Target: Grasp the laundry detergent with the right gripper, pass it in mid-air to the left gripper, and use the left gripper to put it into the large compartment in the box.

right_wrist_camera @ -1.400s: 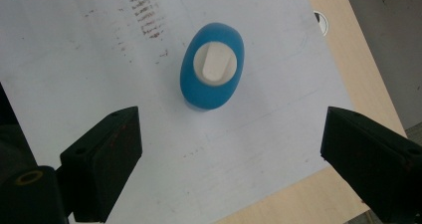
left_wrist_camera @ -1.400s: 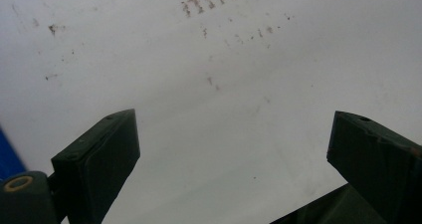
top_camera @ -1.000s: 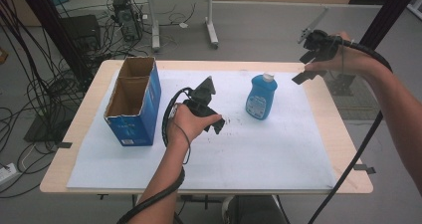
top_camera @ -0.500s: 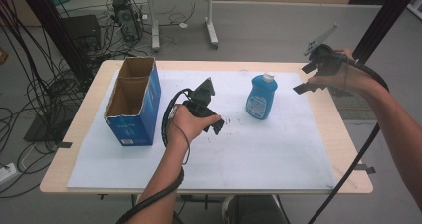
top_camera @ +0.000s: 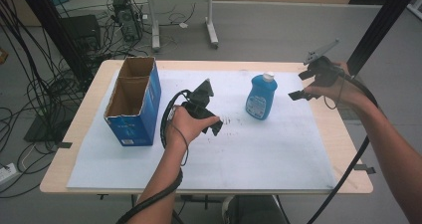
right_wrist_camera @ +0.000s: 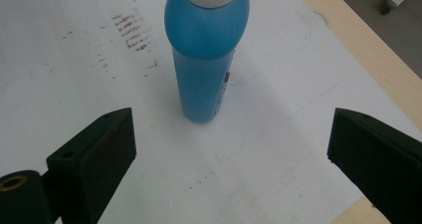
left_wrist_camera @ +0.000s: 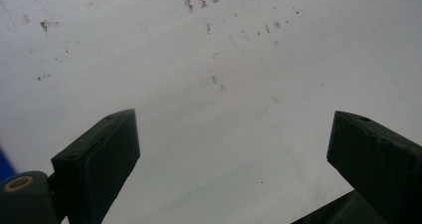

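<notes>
A blue bottle (top_camera: 261,97) with a white cap stands upright on the white sheet, right of centre. My right gripper (top_camera: 301,85) hovers just to its right, open with nothing between its jaws. In the right gripper view the bottle (right_wrist_camera: 206,50) stands ahead of the wide-open gripper (right_wrist_camera: 231,134), a little left of the gap's middle and not touching either jaw. My left gripper (top_camera: 210,120) is held over the middle of the sheet, pointing down. It is open (left_wrist_camera: 231,134) over bare, brown-smudged paper.
An open blue cardboard box (top_camera: 133,100) stands at the left of the wooden table (top_camera: 209,64). The white sheet (top_camera: 259,154) covers most of the top. Cables trail from both grippers. Table legs, cables and equipment stand on the floor beyond.
My right gripper has come down from above the table's right edge and now sits lower, closer to the bottle. The left gripper, bottle and box have not moved.
</notes>
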Tool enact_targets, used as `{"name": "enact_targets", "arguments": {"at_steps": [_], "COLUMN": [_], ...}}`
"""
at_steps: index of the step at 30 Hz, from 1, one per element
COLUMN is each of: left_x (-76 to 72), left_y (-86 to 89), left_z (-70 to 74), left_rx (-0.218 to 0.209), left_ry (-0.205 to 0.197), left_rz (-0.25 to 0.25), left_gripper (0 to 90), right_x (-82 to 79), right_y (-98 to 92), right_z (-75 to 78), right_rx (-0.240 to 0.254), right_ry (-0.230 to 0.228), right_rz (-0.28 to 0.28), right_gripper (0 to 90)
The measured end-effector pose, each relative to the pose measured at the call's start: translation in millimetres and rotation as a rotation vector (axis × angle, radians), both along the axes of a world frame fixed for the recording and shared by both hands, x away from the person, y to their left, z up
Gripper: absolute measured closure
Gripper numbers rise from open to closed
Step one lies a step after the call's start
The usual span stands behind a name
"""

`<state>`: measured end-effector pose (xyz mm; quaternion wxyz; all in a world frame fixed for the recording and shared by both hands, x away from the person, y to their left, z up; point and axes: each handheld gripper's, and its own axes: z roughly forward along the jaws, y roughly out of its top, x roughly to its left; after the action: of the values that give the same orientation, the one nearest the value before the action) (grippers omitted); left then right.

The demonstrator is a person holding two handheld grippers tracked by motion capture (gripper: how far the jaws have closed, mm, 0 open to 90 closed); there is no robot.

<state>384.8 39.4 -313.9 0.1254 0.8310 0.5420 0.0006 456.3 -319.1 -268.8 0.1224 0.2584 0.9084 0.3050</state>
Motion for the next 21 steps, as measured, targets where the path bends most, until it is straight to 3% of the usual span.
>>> {"name": "enact_targets", "arguments": {"at_steps": [21], "left_x": [-1.5], "left_y": [-4.0], "left_z": [-1.3], "left_rx": [0.005], "left_ry": [-0.005], "left_rz": [-0.01], "left_gripper": [6.9], "right_x": [-6.4], "right_y": [2.8], "right_z": [-27.0], "right_rx": [0.069], "right_ry": [-0.064], "right_rz": [-0.04], "right_gripper": [4.1]}}
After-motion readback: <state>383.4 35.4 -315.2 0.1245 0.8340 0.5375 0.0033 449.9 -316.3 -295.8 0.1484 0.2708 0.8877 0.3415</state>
